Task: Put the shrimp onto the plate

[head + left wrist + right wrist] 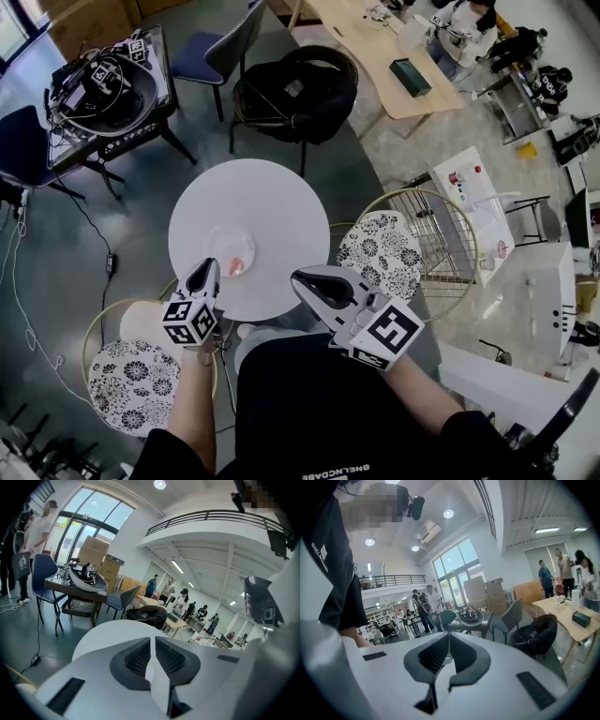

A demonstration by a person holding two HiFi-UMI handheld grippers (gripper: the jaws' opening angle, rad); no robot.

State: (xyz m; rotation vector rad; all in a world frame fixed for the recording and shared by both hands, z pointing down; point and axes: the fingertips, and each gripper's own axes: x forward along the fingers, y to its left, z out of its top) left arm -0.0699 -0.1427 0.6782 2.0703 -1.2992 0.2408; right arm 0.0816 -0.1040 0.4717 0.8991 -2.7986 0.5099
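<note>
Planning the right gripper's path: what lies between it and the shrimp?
In the head view, only bare white table lies between the right gripper and the shrimp on its plate.

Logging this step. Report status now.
Left gripper shut, empty. Right gripper shut, empty. Shrimp on the plate, beside the left gripper's tips. Nothing else seen on the round table.

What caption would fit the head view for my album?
The left gripper and right gripper, both shut, hover over the round white table; the shrimp lies on the plate.
</note>
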